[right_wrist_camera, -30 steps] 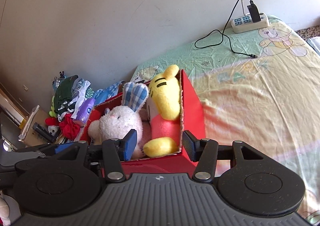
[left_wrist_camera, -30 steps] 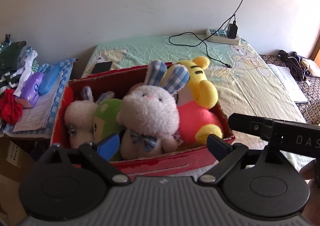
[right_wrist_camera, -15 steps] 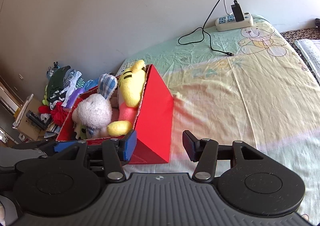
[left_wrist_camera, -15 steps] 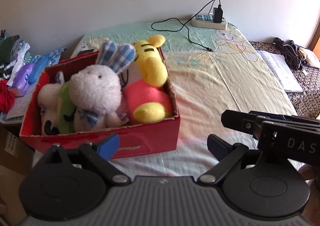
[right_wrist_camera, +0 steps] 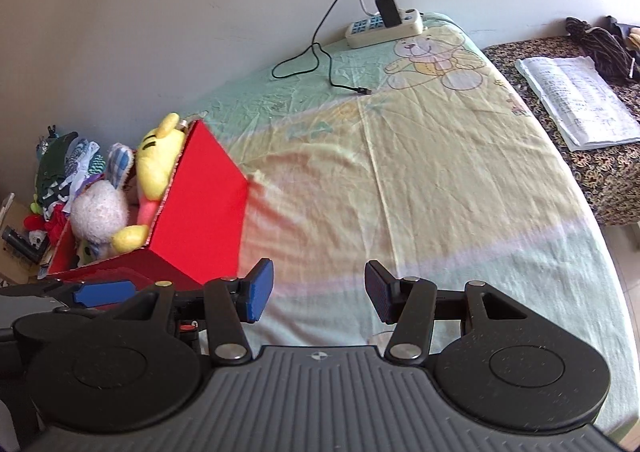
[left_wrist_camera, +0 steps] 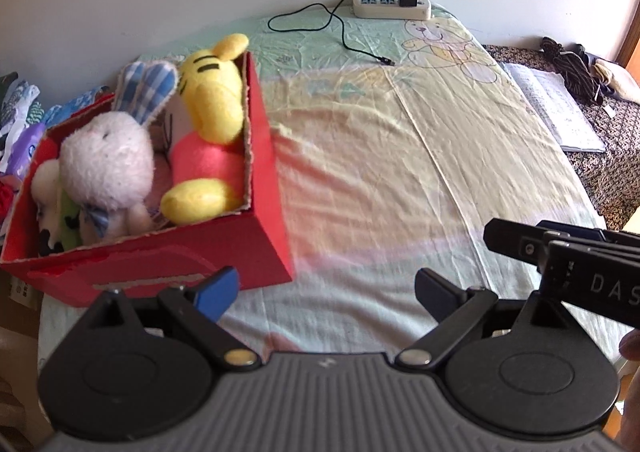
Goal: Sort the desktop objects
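Both grippers pulled back and swung right since a second ago. Red box now far left on the bedsheet, plush toys inside. Left gripper and right gripper spread wide, empty. Sorting probably finished; box's far corner hidden.

2 wrist fisheyes, both looking forward and down over a bed

The left wrist view sits near the red box at its left; the right wrist view faces the bedsheet. Both share box, sheet and power strip.
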A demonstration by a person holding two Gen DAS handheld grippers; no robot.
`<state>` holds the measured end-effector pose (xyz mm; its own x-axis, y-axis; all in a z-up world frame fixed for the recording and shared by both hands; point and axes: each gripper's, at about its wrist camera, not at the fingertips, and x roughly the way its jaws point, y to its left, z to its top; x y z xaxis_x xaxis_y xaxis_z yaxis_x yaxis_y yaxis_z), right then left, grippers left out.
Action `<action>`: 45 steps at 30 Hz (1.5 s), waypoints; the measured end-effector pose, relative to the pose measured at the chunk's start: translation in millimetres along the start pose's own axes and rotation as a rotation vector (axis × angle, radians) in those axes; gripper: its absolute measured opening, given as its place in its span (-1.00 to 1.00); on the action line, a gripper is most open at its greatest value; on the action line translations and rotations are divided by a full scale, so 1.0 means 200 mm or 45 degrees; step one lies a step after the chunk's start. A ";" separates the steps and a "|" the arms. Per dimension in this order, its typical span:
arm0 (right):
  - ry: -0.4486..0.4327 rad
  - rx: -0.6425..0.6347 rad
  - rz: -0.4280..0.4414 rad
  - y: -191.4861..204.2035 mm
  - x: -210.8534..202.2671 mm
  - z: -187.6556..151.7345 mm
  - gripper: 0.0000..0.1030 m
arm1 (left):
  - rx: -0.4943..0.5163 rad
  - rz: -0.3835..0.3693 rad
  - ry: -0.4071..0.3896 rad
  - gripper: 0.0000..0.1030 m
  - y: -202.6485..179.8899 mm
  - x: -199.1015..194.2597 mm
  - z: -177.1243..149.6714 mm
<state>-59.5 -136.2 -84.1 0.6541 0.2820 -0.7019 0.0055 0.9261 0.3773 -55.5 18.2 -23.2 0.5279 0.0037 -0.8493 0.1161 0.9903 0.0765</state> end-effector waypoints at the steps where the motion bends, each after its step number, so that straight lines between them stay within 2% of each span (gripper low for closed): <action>1: 0.008 0.001 -0.019 -0.02 0.01 0.00 0.05 | 0.009 0.002 0.011 0.87 -0.02 0.01 0.00; 8: 0.062 0.020 -0.123 -0.10 0.05 -0.02 0.06 | 0.008 -0.008 0.091 0.87 -0.08 0.11 -0.01; 19: 0.093 0.022 -0.163 -0.08 0.10 -0.03 0.07 | -0.012 0.008 0.136 0.87 -0.06 0.15 -0.05; 30: 0.041 -0.025 -0.203 0.14 0.13 -0.06 0.12 | -0.056 -0.004 0.190 0.92 0.17 0.16 -0.13; 45: 0.076 -0.103 -0.197 0.61 0.25 -0.18 0.12 | -0.128 0.041 0.189 0.92 0.62 0.13 -0.23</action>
<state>-53.4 0.1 -95.7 0.6043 0.1470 -0.7830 0.0398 0.9760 0.2140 -66.1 146.9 -59.3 0.3993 0.0490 -0.9155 0.0127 0.9982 0.0589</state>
